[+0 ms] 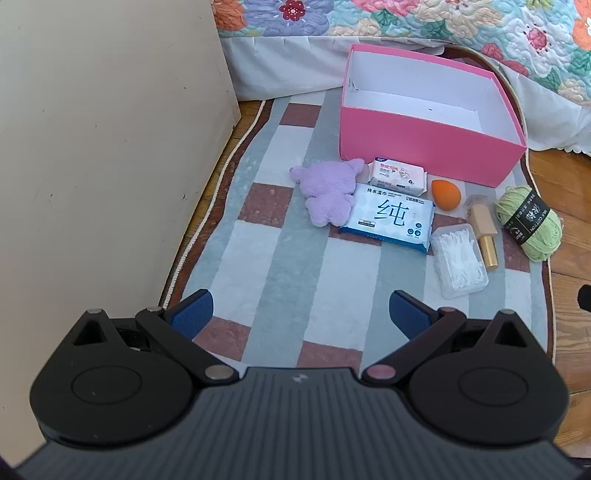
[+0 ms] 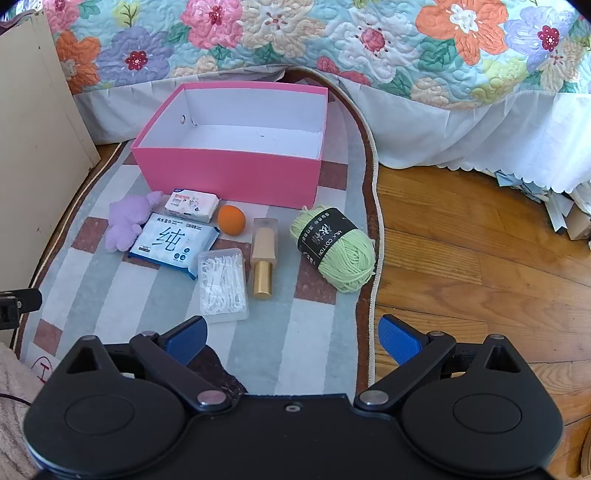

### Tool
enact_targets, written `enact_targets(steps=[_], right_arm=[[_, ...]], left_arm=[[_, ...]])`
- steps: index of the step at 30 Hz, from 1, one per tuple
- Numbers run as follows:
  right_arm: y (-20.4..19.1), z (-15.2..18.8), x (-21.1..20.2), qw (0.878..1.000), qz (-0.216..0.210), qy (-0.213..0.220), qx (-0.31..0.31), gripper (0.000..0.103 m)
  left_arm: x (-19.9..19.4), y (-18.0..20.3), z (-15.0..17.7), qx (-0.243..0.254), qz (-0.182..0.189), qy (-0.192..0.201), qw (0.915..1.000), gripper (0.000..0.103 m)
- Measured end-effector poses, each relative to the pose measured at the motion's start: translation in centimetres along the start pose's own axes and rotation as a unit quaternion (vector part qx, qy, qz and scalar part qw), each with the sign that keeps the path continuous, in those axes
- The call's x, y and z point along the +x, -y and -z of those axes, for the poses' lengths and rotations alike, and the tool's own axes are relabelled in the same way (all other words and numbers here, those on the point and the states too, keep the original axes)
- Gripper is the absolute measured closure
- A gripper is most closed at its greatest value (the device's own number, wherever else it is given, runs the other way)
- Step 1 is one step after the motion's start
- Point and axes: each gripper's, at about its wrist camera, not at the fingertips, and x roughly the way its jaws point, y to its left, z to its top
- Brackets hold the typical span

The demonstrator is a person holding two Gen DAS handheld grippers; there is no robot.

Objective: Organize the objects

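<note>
An empty pink box (image 1: pixel 424 147) (image 2: pixel 229 173) stands on a checked rug (image 1: pixel 280 266) (image 2: pixel 295 332). In front of it lie a purple plush toy (image 1: pixel 327 194) (image 2: pixel 127 221), a small tissue pack (image 1: pixel 397 177) (image 2: pixel 190 205), a blue wet-wipe pack (image 1: pixel 388 219) (image 2: pixel 171 243), an orange sponge (image 1: pixel 446 194) (image 2: pixel 231 219), a gold-capped bottle (image 1: pixel 482 229) (image 2: pixel 263 254), a clear case of floss picks (image 1: pixel 458 260) (image 2: pixel 222 286) and green yarn (image 1: pixel 528 223) (image 2: pixel 336 249). My left gripper (image 1: pixel 301 317) and right gripper (image 2: pixel 291 339) hover open near the rug's front, holding nothing.
A cream cabinet side (image 1: pixel 103 147) (image 2: pixel 37 147) rises on the left. A bed with a floral quilt (image 1: pixel 461 22) (image 2: pixel 295 40) and white skirt runs behind the box. Wooden floor (image 2: pixel 480 266) lies right of the rug, with papers (image 2: pixel 554 199) under the bed edge.
</note>
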Motion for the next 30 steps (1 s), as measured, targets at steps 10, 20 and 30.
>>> enact_targets(steps=[10,20,30], right_arm=[[0.1,-0.3,0.1,1.0,-0.01,-0.002,0.011,0.003],[0.1,-0.2,0.3,1.0,-0.012,-0.007,0.01,0.002],[0.3,-0.2,0.6,1.0,-0.011,-0.013,0.01,0.002]], left_arm=[[0.0,0.5,0.3,-0.001,0.005,0.002,1.0,0.0],[0.0,1.3,0.6,0.006,0.01,0.003,0.9999,0.0],[-0.2,1.3,0.8,0.001,0.027,0.007,0.9996,0.0]])
